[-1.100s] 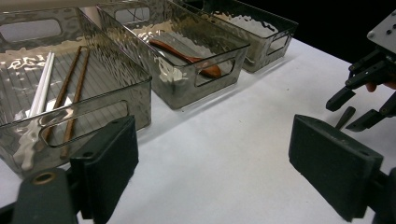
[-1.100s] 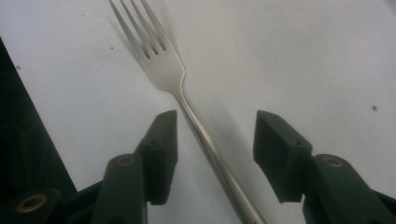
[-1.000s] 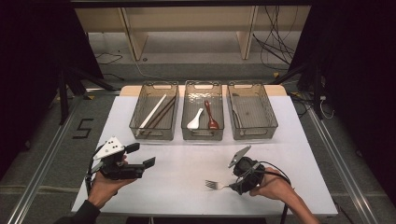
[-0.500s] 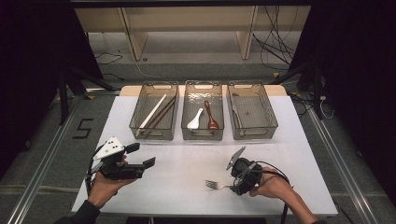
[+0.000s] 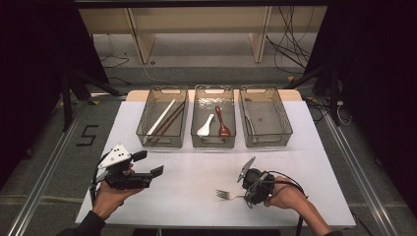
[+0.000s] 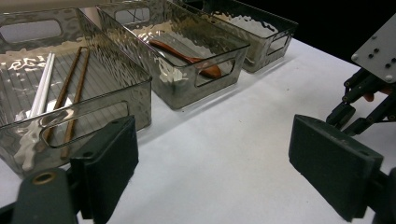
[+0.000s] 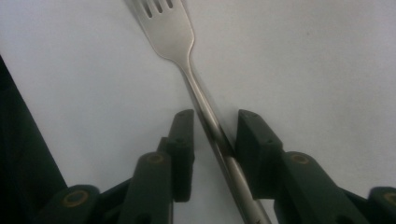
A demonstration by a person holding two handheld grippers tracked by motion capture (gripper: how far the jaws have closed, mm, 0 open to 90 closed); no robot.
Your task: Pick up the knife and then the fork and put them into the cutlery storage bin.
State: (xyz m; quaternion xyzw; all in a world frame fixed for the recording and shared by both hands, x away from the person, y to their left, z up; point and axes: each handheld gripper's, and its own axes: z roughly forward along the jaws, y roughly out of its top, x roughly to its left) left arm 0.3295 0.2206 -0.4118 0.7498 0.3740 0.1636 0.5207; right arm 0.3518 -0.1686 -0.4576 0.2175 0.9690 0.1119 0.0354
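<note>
A metal fork [image 5: 226, 195] [image 7: 173, 28] lies flat on the white table [image 5: 196, 177], tines pointing left in the high view. My right gripper [image 5: 245, 194] [image 7: 212, 126] is low over its handle, which runs between the two pads. The jaws have just been closing, and a gap still shows beside the left pad. My left gripper [image 5: 149, 163] [image 6: 212, 154] is held at the table's front left, open wide with nothing between its pads.
Three clear bins stand in a row at the back. The left bin [image 5: 162, 142] holds white and brown chopsticks. The middle bin [image 5: 212, 143] holds a white spoon [image 5: 205, 127] and a brown spoon [image 5: 223, 125]. The right bin [image 5: 268, 141] has nothing in it.
The right gripper's jaws have narrowed around the fork handle. Both hands stay about where they were, and the fork has not moved.
</note>
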